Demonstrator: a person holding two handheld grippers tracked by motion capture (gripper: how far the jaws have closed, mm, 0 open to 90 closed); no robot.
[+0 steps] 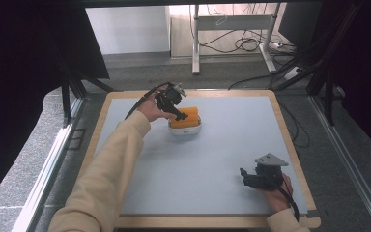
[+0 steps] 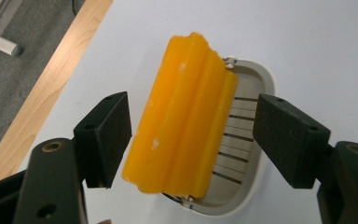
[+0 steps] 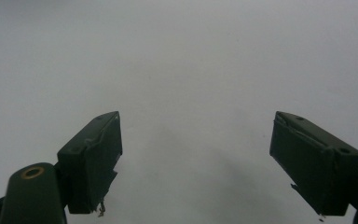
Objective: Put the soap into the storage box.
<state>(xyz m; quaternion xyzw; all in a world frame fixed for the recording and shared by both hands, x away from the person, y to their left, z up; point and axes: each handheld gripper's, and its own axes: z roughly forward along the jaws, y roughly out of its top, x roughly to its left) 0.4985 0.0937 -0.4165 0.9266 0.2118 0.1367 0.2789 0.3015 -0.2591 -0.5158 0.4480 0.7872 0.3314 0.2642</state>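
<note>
An orange ridged bar of soap (image 1: 185, 117) (image 2: 182, 121) lies tilted on a white slotted soap dish (image 1: 185, 130) (image 2: 249, 140) near the table's far middle. My left gripper (image 1: 180, 115) (image 2: 193, 137) hangs just above it, open, with one jaw on each side of the soap and a gap to both. My right gripper (image 1: 244, 174) (image 3: 196, 163) rests low near the table's front right, open, with nothing but the grey surface between its jaws.
The grey table mat (image 1: 222, 145) has a wooden rim (image 1: 290, 140). Beyond the far edge stand desk legs with cables (image 1: 241, 43) on the floor. Dark curtains hang at both sides.
</note>
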